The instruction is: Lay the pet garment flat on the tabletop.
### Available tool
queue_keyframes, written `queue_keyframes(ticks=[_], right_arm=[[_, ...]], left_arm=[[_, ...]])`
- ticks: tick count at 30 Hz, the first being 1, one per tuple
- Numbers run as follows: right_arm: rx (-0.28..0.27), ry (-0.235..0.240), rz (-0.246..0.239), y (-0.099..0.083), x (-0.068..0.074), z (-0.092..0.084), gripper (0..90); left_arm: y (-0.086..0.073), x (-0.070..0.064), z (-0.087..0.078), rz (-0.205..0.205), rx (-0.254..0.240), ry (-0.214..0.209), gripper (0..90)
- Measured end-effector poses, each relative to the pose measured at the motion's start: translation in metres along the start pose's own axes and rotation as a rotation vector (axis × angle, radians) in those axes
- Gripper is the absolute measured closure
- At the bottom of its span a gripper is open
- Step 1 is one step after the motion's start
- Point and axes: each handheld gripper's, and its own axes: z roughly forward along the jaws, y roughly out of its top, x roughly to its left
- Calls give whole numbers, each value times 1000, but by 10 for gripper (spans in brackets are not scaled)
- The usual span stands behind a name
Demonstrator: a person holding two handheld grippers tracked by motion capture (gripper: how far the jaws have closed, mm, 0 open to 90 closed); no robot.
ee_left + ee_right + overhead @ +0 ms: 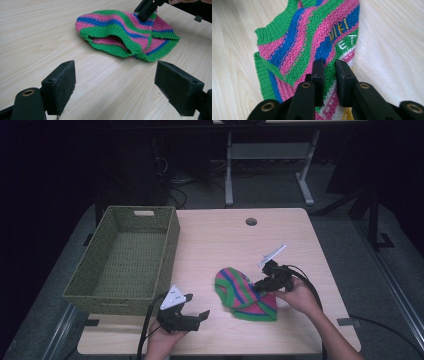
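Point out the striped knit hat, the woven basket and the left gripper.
striped knit hat (243, 295), high view, on the middle of its striped knit.
woven basket (170, 240), high view, on its right wall.
left gripper (115, 87), left gripper view, midway between its open jaws.

Yellow stitching: "NIKI", on the pink, blue and green striped knitted garment (312, 37), across a blue and pink stripe, right gripper view.
White stitching: "ET", just below it on a green stripe; any letters before it can't be made out.
Other text: none readable.
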Motion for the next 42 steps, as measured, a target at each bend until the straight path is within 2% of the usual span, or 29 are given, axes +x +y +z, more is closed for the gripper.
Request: queue_keyframes(ticks=[3,7,15,19,22,25,29,30,35,36,37,42], right_arm=[[6,28,4,1,3,2,793],[10,40,-3,2,8,3,794],[-1,92,10,-6,6,7,794],[2,91,10,-8,5,7,788],[-2,97,12,-8,3,7,765],[-22,97,6,-6,4,2,683],[-53,87,-11,-1,9,-9,610],[-63,81,-29,1,10,-12,607],[-89,80,-57,10,23,-22,581],[-89,80,-57,10,23,-22,581],[-84,86,-82,13,30,-22,578],[-66,97,-148,20,42,-12,566]], left_arm=[[0,0,0,0,-1,-1,168],[0,0,0,1,-3,-1,168],[0,-1,0,-1,-1,-3,168],[0,-1,1,-4,-3,-4,168],[0,-1,1,-3,-2,-4,168],[0,0,1,-3,-1,-4,168],[0,-1,1,-3,-1,-3,168],[0,-1,1,-3,-1,-3,168],[0,-1,1,-5,-5,-2,168],[0,-1,1,-5,-5,-2,168],[0,-1,0,-3,-5,-2,168],[0,0,-1,-6,-7,-1,168]])
